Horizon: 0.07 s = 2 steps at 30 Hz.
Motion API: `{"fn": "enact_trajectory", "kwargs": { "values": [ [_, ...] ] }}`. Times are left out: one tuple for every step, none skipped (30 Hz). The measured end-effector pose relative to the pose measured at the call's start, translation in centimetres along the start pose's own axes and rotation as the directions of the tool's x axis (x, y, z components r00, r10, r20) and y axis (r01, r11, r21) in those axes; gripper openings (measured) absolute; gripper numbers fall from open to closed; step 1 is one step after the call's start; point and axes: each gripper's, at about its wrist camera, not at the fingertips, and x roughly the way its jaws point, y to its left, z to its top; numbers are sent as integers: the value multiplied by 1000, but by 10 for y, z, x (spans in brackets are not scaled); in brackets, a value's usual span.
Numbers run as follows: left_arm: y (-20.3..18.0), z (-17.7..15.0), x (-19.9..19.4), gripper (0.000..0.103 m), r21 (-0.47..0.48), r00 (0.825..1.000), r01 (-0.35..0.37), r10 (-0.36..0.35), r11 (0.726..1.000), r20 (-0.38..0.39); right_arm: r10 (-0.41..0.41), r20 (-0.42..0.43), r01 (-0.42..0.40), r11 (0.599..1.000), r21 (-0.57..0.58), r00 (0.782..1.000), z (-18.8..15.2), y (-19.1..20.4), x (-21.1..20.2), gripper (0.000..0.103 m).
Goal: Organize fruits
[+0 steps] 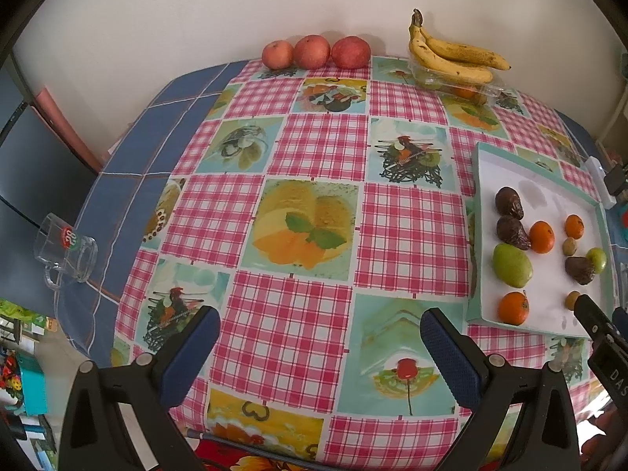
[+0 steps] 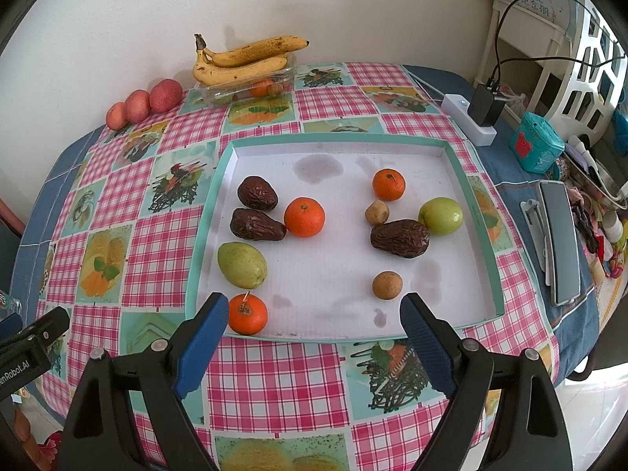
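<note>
Fruits [image 2: 304,217] in tray [image 2: 477,196] | 3 apples [image 1: 313,52], bananas [image 1: 455,57] by wall

Bright, even daylight, sharp focus throughout. Soft shadows on the wall [image 1: 196,8] behind the apples [image 1: 314,52]. Strong fisheye bending curves the tabletop [image 2: 274,376]; corners are black.

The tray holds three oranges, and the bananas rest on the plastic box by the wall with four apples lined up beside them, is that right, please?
Not quite: the right wrist view shows three apples, not four. The tray, oranges, bananas and plastic box are as stated.
</note>
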Motion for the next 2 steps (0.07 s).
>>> {"fn": "enact_trajectory", "kwargs": {
  "values": [
    [0, 0, 0, 103, 0, 1000, 3, -3, 1000, -3, 0, 0, 0, 1000, 0, 1000, 0, 0, 0, 89],
    [0, 0, 1, 103, 0, 1000, 4, -4, 1000, -8, 0, 0, 0, 1000, 0, 1000, 0, 0, 0, 89]
  ]
}}
